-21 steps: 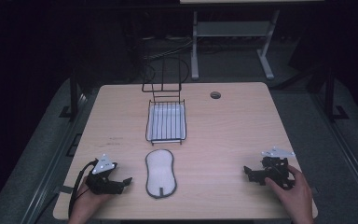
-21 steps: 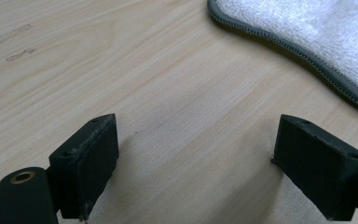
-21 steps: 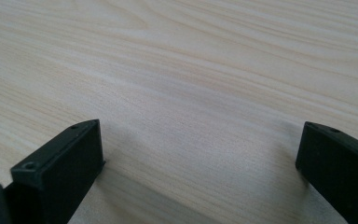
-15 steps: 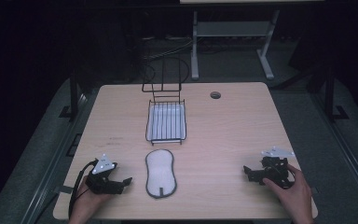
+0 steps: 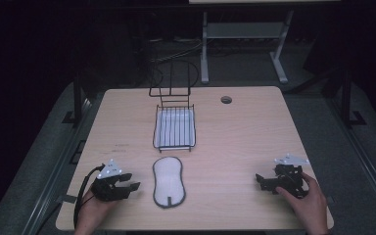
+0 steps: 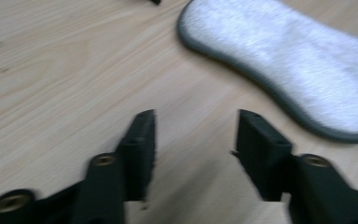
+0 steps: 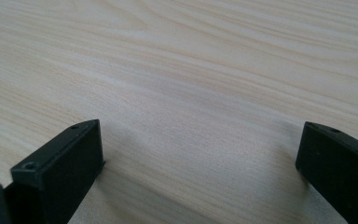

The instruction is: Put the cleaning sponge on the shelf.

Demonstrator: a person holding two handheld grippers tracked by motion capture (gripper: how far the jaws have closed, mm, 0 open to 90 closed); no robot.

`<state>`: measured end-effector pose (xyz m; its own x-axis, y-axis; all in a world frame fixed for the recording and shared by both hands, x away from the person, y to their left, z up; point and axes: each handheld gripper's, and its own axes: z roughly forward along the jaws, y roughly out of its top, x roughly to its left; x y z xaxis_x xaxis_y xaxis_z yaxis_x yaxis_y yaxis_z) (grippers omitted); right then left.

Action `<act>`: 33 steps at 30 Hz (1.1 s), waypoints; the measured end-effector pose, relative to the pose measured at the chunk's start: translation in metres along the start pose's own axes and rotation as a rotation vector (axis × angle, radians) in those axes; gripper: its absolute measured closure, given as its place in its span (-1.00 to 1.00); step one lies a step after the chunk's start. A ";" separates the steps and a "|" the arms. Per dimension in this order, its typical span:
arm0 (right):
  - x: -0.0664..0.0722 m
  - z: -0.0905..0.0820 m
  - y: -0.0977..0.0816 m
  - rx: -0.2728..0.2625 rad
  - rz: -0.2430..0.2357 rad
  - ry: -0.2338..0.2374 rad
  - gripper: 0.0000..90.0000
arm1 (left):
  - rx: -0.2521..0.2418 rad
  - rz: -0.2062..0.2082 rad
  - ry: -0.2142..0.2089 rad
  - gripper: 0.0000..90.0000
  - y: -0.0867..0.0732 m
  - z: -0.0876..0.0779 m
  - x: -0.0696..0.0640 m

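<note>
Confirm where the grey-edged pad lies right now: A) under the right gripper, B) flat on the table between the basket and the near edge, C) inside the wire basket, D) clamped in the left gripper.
B: the pad lies flat on the table, just in front of the wire basket, with the left gripper open beside it.
</note>
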<state>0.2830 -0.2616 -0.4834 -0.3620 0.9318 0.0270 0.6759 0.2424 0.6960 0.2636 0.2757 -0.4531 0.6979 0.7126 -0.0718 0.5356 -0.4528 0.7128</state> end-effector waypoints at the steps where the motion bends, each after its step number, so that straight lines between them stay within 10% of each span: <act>1: 0.000 0.000 0.000 0.000 0.000 0.000 -1.00 | 0.000 -0.002 -0.009 0.25 0.001 0.000 -0.001; 8: 0.000 0.000 0.000 -0.001 -0.001 0.000 -1.00 | -0.028 0.011 -0.095 0.99 0.014 0.000 -0.014; 33: 0.000 0.000 0.000 0.000 0.000 -0.001 -1.00 | 0.037 0.107 -0.251 1.00 0.039 0.044 -0.056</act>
<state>0.2831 -0.2614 -0.4834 -0.3614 0.9320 0.0263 0.6758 0.2424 0.6960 0.2661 0.1953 -0.4521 0.8451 0.5064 -0.1715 0.4663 -0.5412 0.6998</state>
